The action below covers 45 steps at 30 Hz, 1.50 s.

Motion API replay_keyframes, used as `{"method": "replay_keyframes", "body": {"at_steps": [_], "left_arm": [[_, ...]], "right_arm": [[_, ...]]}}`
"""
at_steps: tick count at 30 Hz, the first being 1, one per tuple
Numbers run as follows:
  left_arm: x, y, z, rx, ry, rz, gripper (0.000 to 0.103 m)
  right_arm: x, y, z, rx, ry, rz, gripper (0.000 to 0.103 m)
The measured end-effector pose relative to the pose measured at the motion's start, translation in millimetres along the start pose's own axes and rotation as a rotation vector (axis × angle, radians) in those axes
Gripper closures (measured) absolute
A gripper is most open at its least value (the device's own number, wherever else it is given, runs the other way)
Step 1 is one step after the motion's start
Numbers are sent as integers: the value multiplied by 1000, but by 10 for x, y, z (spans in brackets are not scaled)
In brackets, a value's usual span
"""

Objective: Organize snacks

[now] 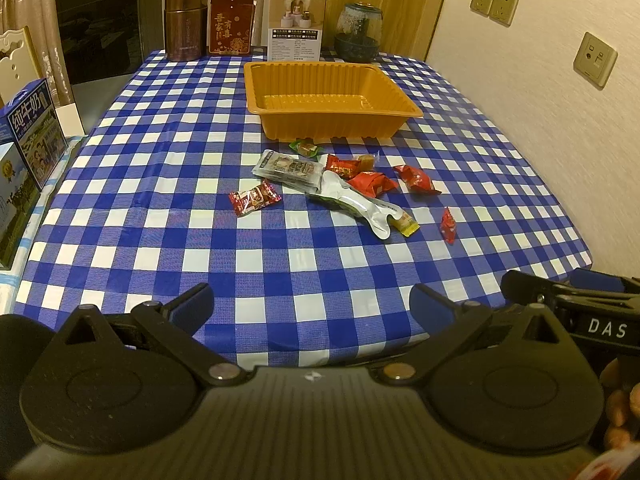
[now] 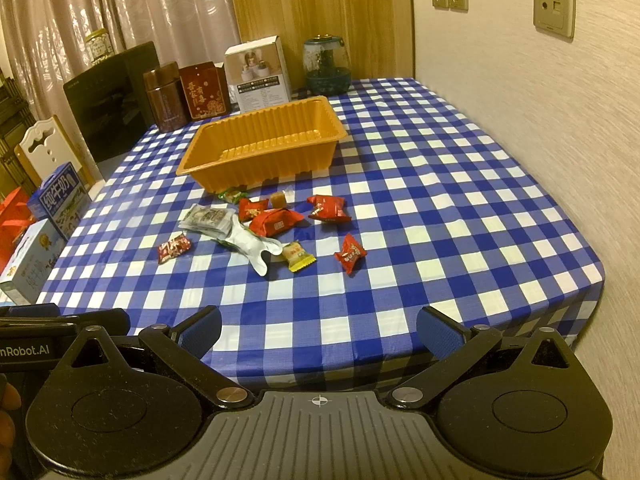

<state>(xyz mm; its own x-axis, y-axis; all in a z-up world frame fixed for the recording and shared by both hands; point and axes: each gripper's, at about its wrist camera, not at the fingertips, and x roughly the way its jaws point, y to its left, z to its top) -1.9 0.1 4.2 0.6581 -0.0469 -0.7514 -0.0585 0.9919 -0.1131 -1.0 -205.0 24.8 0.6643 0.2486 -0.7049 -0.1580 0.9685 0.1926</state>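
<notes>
An orange plastic tray (image 1: 280, 126) (image 2: 256, 168) stands empty on the blue checked tablecloth. Several wrapped snacks lie in front of it: red packets (image 1: 372, 184) (image 2: 276, 222), a grey cracker pack (image 1: 288, 168) (image 2: 208, 218), a silver pouch (image 1: 360, 204) (image 2: 252, 246), a yellow candy (image 2: 298, 256) and a small red candy (image 1: 449, 226) (image 2: 350, 254). My left gripper (image 1: 312, 306) is open and empty over the near table edge. My right gripper (image 2: 320, 330) is open and empty, also at the near edge, to the right of the left one.
At the back stand a brown canister (image 1: 186, 24), a red box (image 1: 232, 26), a white box (image 1: 296, 26) and a glass jar (image 1: 358, 32). A black appliance (image 1: 104, 28) and milk cartons (image 1: 32, 128) are at the left. A wall runs along the right.
</notes>
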Motion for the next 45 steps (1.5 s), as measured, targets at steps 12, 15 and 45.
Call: {"method": "replay_keyframes", "body": {"at_steps": [12,15,45], "left_arm": [[45,-3,24,-5,0,-9,0],[140,15,53,-13,6,-13,0],[1344,477,426,-35,38,0,9]], "right_arm": [[71,-56,-31,17,-5,-5,0],[161,-99,-24,33,-6,-16,0],[1570,-445,335,145,43,-55,72]]}}
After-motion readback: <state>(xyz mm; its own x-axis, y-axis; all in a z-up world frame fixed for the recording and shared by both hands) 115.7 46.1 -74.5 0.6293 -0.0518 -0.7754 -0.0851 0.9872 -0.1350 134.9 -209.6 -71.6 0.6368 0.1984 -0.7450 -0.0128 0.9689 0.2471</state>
